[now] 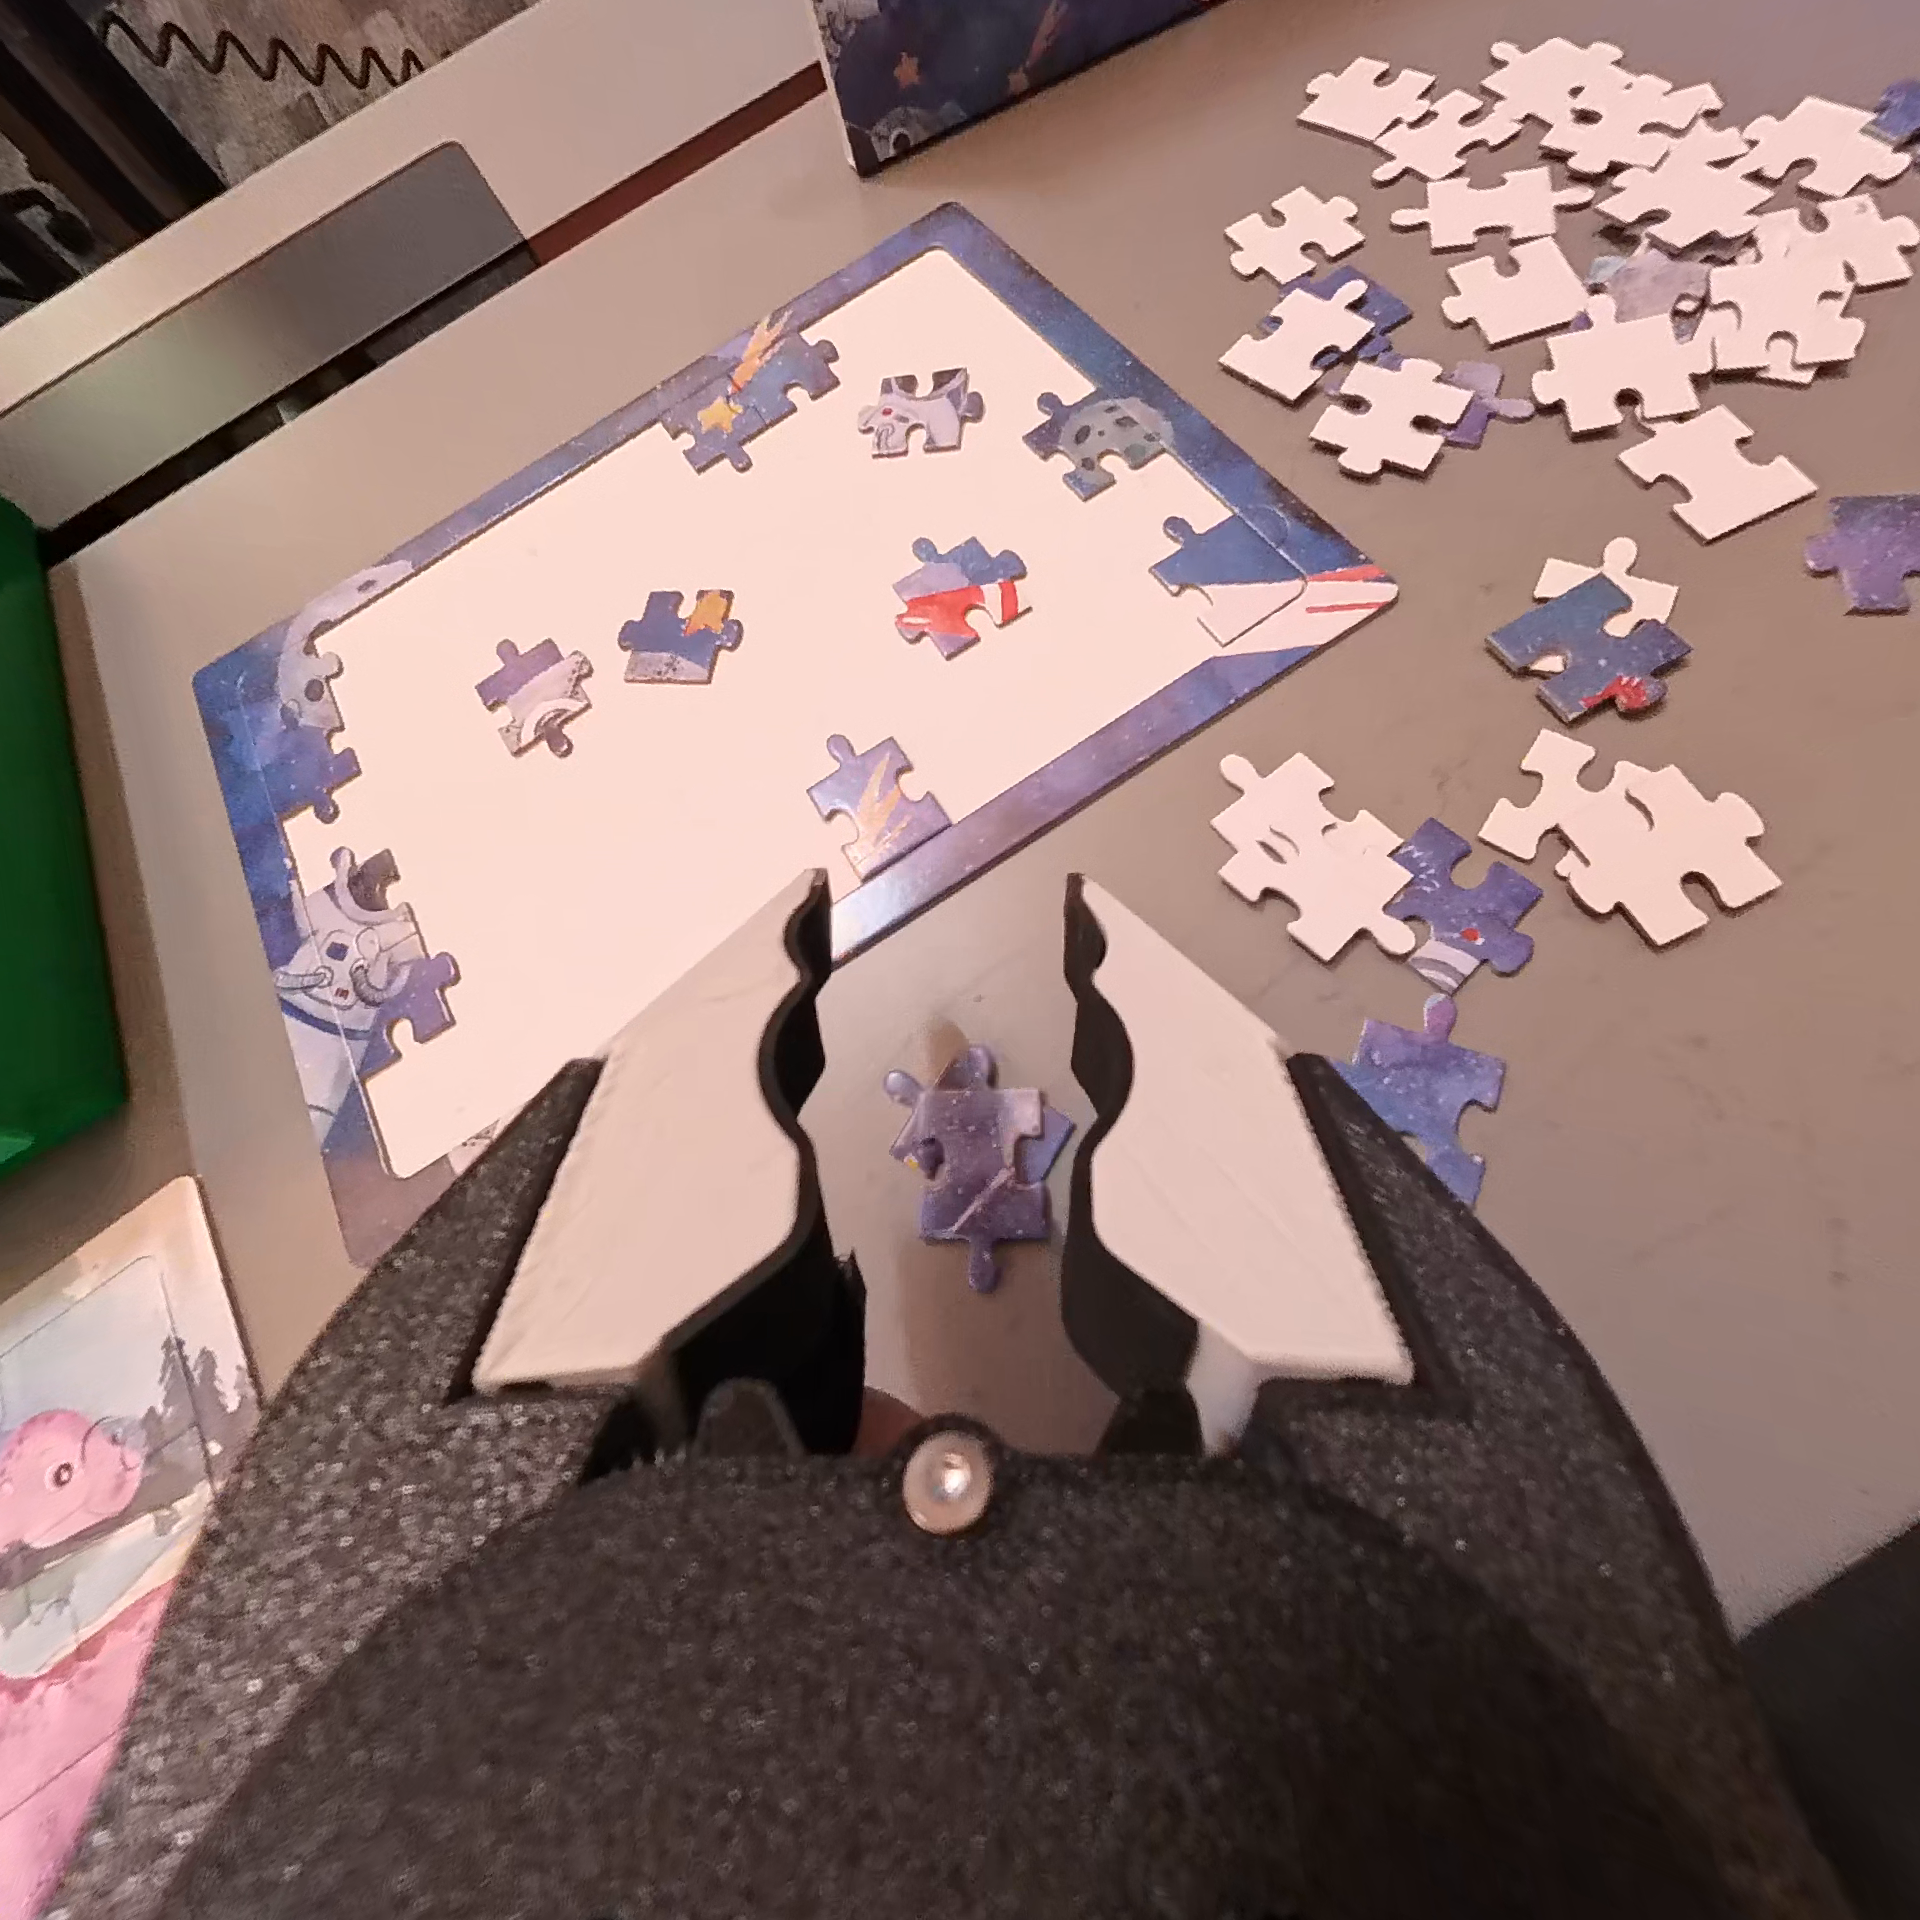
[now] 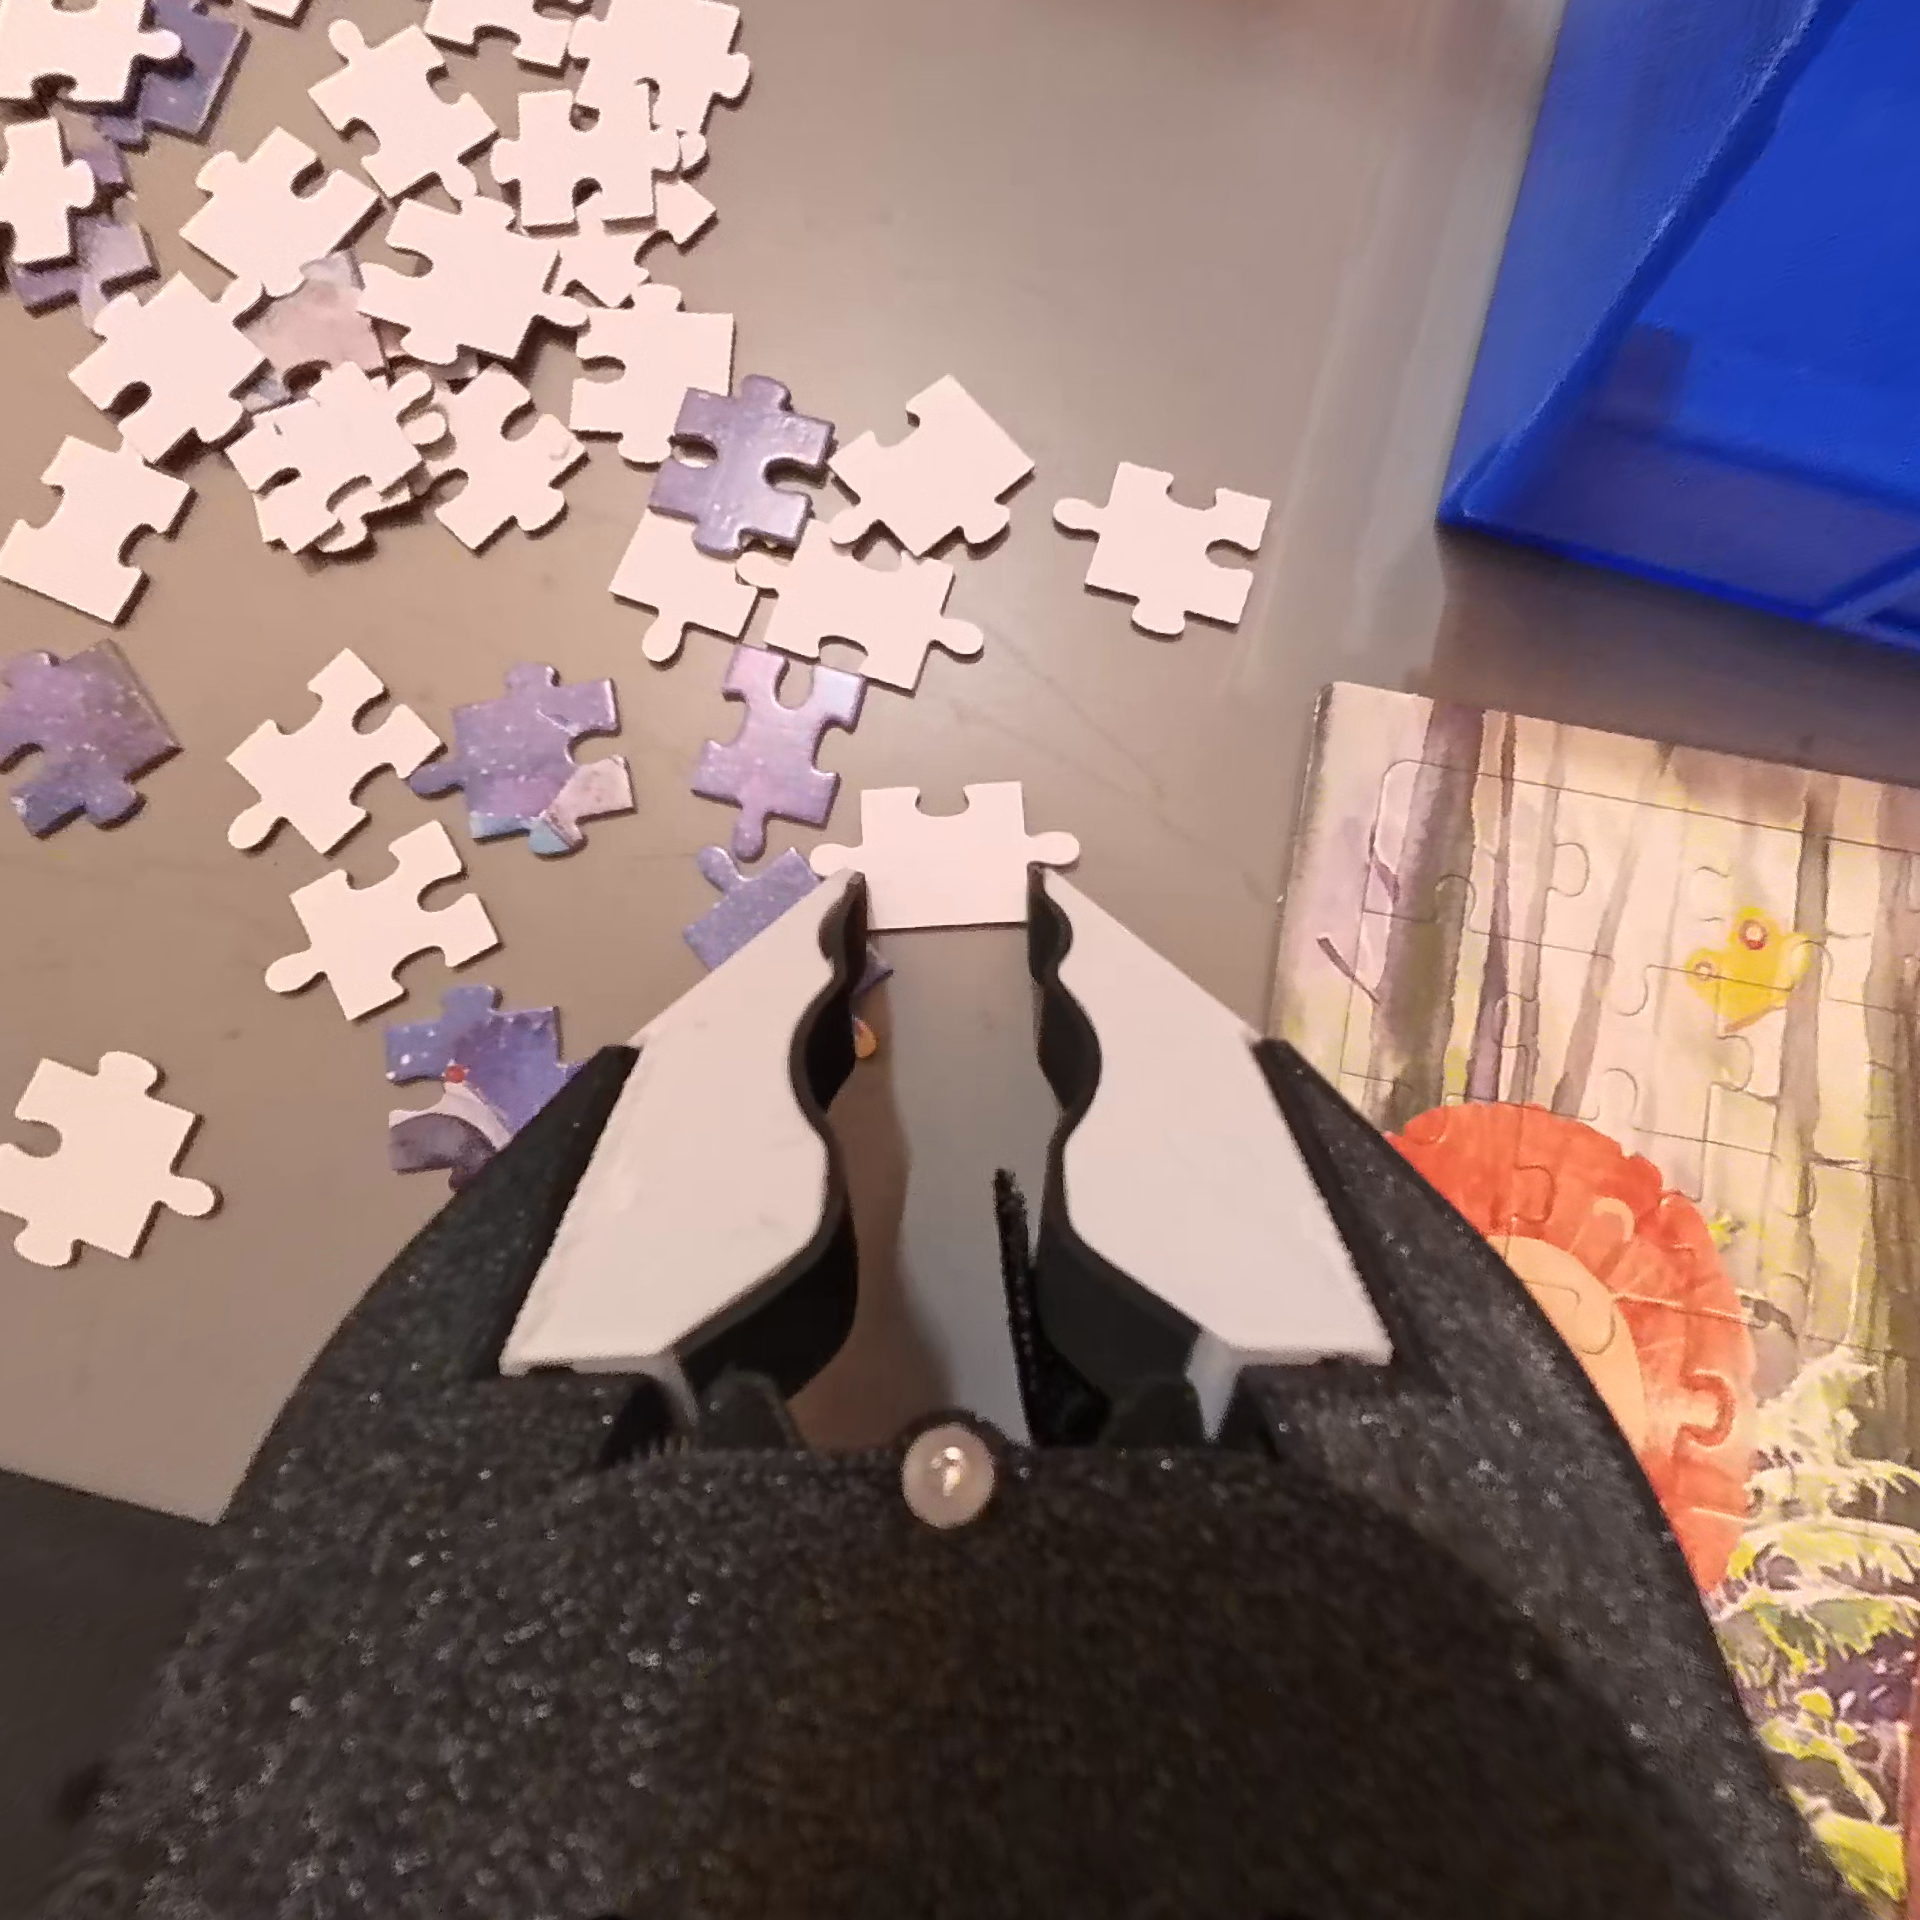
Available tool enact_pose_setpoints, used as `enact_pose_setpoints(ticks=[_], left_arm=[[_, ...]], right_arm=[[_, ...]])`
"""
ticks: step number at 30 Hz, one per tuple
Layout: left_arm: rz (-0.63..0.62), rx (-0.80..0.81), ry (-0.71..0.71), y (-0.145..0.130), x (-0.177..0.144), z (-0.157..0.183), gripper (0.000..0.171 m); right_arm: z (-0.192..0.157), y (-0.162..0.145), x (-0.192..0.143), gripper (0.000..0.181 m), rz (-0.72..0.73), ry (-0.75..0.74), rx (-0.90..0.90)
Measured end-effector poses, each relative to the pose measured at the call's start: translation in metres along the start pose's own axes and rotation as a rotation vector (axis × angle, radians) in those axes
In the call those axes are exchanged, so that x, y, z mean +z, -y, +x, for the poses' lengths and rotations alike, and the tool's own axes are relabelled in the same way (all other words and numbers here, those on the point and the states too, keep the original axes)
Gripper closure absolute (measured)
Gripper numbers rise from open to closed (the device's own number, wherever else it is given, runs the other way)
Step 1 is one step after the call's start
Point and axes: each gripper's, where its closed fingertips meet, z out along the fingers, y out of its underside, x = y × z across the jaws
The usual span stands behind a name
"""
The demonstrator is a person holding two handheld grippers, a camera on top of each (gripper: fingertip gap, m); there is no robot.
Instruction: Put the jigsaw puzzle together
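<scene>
Honestly, we are finding no readable writing or brand anywhere. We are holding the left gripper [image 1: 948, 935] wide open and empty above the grey surface [image 1: 1195, 665], with a small stack of purple pieces [image 1: 982, 1148] lying between its fingers, just beside the near edge of the puzzle tray [image 1: 727, 665]. That blue-bordered tray is carrying a few fitted edge pieces and several loose picture-side pieces on its white floor. To its right, the loose pile [image 1: 1621, 208] is lying mostly white side up (some pieces overlapping). We are keeping the right gripper [image 2: 948, 899] partly open around a white-backed piece [image 2: 940, 857]; whether the tips are touching it, we cannot tell. A finished forest puzzle [image 2: 1621, 1039] is lying close on the right, a blue bin [image 2: 1714, 343] beyond it, and a starry box [image 1: 997, 73] behind the tray.
</scene>
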Motion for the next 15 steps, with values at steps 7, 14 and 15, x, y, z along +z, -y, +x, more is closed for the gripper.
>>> enact_pose_setpoints(ticks=[7,14,15], left_arm=[[0.05,0.006,-0.12,0.019,-0.009,0.031,0.136],[0.305,0.091,-0.653,0.099,-0.051,0.119,0.13],[0.344,0.115,-0.705,0.112,-0.059,0.128,0.129]], right_arm=[[-0.013,0.013,-0.014,0.151,0.087,0.175,0.124],[-0.15,0.113,-0.117,0.152,0.367,1.359,0.486],[-0.162,0.126,-0.133,0.152,0.373,1.544,0.544]])
